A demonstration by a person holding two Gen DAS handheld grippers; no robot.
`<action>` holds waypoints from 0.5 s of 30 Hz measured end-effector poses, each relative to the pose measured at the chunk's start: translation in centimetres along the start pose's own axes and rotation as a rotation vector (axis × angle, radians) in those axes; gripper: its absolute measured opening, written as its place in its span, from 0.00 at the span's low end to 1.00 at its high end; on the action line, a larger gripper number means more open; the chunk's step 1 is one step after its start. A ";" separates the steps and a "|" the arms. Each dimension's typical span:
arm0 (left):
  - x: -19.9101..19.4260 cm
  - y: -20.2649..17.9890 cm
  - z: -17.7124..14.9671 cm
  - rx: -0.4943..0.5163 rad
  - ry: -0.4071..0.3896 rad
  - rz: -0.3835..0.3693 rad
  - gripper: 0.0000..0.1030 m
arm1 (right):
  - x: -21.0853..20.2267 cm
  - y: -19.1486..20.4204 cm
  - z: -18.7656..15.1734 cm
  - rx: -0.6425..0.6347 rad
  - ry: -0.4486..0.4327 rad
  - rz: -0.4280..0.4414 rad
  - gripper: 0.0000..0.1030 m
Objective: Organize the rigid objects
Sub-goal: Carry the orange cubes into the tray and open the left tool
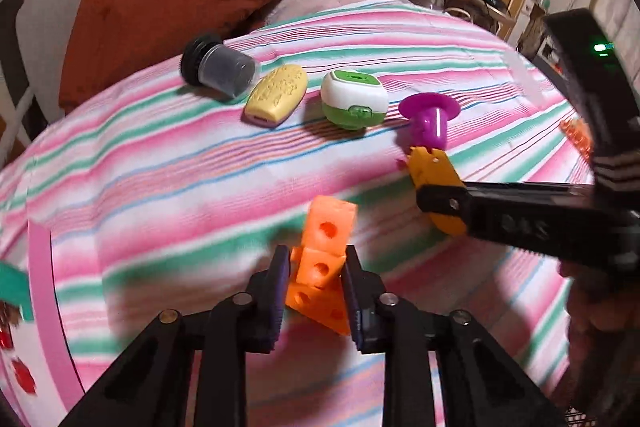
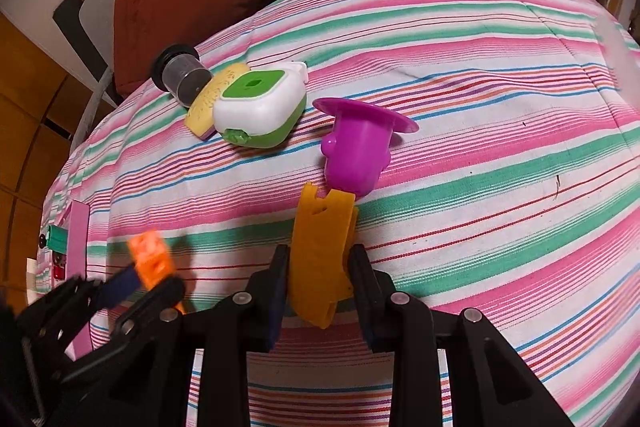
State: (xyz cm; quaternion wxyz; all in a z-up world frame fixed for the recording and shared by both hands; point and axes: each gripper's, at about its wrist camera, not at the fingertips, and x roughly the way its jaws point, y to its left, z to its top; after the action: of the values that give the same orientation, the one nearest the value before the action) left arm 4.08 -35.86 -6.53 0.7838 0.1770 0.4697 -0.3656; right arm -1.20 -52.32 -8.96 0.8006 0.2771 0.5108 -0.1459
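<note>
A chain of orange cubes with round holes [image 1: 326,255] sticks up between the purple pads of my left gripper [image 1: 316,261], which is shut on it above the striped bedspread [image 1: 160,167]. In the right wrist view the same cubes [image 2: 150,251] and left gripper [image 2: 148,279] appear blurred at lower left. My right gripper [image 2: 320,251] is shut on a flat mustard-yellow notched piece [image 2: 320,227]; its top end nearly touches a purple flanged cup [image 2: 356,151]. From the left wrist view, the right gripper [image 1: 430,201] holds that yellow piece [image 1: 432,167] just below the purple cup [image 1: 430,115].
A row lies on the bedspread: a dark jar on its side [image 1: 220,65], a yellow oval case [image 1: 278,93], a white-and-green box [image 1: 354,99]. A rust-red pillow [image 1: 180,7] lies behind. A pink-edged box [image 1: 40,287] sits at left, another orange piece [image 1: 576,135] at right.
</note>
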 end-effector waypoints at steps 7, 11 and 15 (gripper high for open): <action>-2.0 1.3 -3.0 -0.085 -0.002 -0.038 0.24 | 0.1 0.5 -0.1 -0.026 -0.011 -0.024 0.29; -3.3 2.2 -4.1 -0.127 -0.023 -0.039 0.23 | 0.0 0.6 -0.2 -0.023 -0.014 -0.008 0.29; -4.8 2.9 -5.4 -0.143 -0.046 -0.043 0.23 | 0.2 1.3 -0.3 -0.049 -0.019 -0.004 0.29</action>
State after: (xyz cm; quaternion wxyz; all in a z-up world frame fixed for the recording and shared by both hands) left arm 1.52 -28.65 -5.27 0.7971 0.1021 0.4800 -0.3518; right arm -0.68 -51.11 -8.86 0.8116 0.2552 0.5072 -0.1378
